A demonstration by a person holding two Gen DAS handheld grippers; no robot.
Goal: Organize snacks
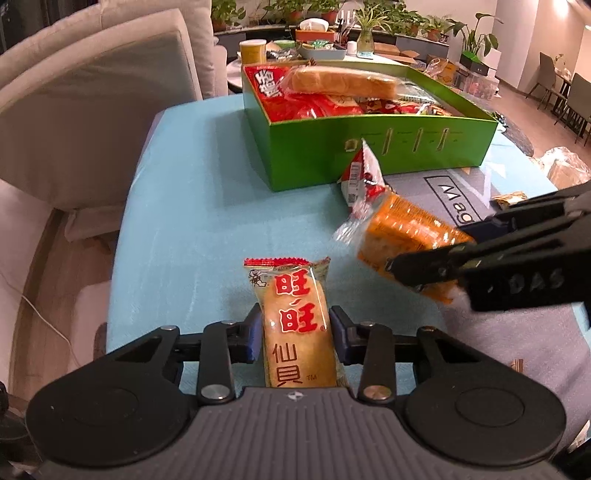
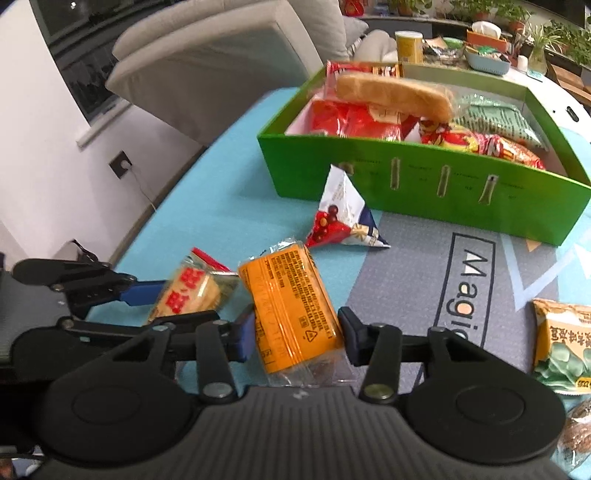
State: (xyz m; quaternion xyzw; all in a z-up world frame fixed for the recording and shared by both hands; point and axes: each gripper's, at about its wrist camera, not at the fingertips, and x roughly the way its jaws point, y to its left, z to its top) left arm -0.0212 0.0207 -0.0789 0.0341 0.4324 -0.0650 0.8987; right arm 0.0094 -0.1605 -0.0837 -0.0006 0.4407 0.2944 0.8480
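While the green box [image 2: 424, 184] already holds a bread loaf and several red packets, I judge the sorting only part done. My left gripper [image 1: 295, 328] pinches the rice cracker pack [image 1: 295, 325], my right gripper [image 2: 297, 332] clamps the orange biscuit pack [image 2: 291, 306], both near the box. A triangular packet [image 2: 343, 214] lies just before it; a green-and-yellow bag [image 2: 565, 343] waits farther right.

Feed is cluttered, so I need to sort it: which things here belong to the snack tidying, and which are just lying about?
Job:
- rice cracker pack, in left gripper
- orange cracker pack, in right gripper
- triangular snack pouch
- green-leaf snack bag
- green box

Lying about:
- sofa cushion
- yellow canister
- potted plants
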